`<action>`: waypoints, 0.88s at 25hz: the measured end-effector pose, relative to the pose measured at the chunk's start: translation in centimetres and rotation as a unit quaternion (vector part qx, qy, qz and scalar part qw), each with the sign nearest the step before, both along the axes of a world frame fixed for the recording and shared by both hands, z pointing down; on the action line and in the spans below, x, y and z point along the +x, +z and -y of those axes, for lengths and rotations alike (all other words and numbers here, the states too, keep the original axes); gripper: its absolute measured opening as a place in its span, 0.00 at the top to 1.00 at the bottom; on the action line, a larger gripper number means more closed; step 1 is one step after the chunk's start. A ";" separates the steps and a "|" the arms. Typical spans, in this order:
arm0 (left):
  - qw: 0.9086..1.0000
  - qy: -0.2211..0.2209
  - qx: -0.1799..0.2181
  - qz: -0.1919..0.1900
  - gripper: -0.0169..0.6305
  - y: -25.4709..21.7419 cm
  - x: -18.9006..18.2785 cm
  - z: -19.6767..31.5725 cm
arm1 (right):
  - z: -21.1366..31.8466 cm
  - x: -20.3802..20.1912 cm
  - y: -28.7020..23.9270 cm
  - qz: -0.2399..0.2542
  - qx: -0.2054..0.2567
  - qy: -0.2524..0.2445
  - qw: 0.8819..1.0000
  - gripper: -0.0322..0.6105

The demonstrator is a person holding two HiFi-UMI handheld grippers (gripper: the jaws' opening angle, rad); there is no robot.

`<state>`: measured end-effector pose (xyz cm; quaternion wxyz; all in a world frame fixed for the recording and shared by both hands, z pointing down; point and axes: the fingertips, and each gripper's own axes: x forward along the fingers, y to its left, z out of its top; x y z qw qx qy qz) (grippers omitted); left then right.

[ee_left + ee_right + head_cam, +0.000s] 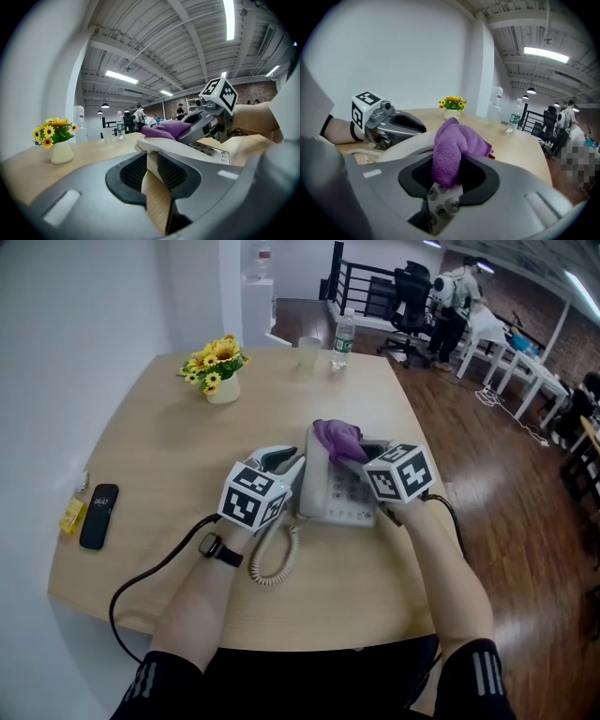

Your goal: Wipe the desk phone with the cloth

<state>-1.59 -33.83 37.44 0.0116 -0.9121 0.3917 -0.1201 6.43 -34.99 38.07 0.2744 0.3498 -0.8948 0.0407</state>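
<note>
The white desk phone [344, 505] sits mid-table. Its handset [312, 474] stands on edge along the phone's left side, and my left gripper [298, 465] is shut on it; in the left gripper view the white handset [161, 146] is pinched between the pads. My right gripper [354, 460] is shut on a purple cloth [337, 439] held over the top of the keypad. In the right gripper view the cloth [450, 150] bulges out of the jaws above several round keys [440, 201]. The coiled cord [272, 563] trails toward me.
A vase of yellow flowers [217, 367] stands at the far left of the table, a cup [308, 352] and water bottle [343, 338] at the far edge. A black mobile phone [98, 515] and a yellow item [73, 516] lie at the left edge.
</note>
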 end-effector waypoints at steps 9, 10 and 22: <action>1.000 -0.003 0.001 0.000 0.87 -0.1 -0.2 0.0 | -9.9 -1.7 2.6 -0.072 0.017 -0.100 0.992 0.76; 1.000 -0.004 0.001 0.000 0.87 -0.1 -0.1 0.0 | -10.9 -1.8 2.9 -0.078 0.018 -0.110 0.991 0.76; 1.000 -0.004 0.001 0.000 0.87 -0.1 -0.2 -0.1 | -13.8 -1.6 3.3 -0.090 0.050 -0.150 0.983 0.76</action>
